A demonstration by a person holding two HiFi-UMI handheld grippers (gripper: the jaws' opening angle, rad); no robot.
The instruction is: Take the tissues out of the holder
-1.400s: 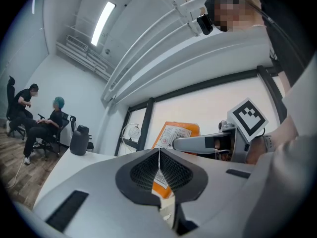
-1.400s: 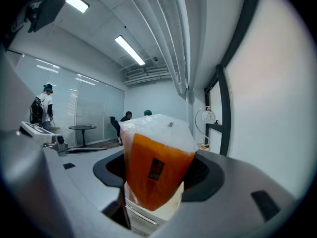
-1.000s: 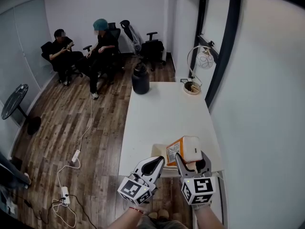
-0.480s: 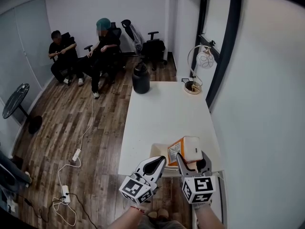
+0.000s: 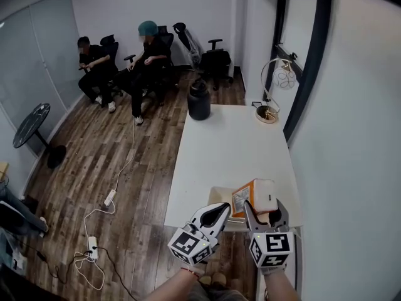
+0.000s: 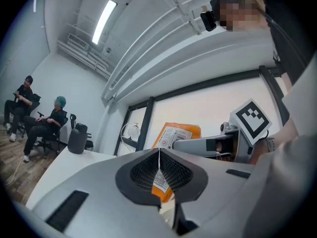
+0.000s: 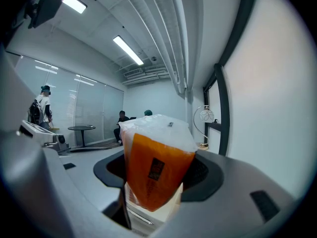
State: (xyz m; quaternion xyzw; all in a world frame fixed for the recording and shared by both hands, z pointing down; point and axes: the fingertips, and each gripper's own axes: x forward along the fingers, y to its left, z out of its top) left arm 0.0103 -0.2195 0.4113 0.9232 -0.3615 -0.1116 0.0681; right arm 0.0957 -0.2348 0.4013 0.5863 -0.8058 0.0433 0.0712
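**Holder may come along**

Tissue pack (image 5: 254, 196), lower end in the holder (image 5: 216, 196) at the desk's (image 5: 232, 143) near edge, is clamped in the right gripper's (image 5: 263, 208) fingers. Left gripper's (image 5: 218, 213) fingers are closed, empty; the unsteadied holder could tip off.

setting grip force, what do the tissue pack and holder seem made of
pack: thin plastic film, glossy orange with a whitish top; it creases and catches light.
holder: stiff, matte cream, probably plastic or painted wood; too small to tell.
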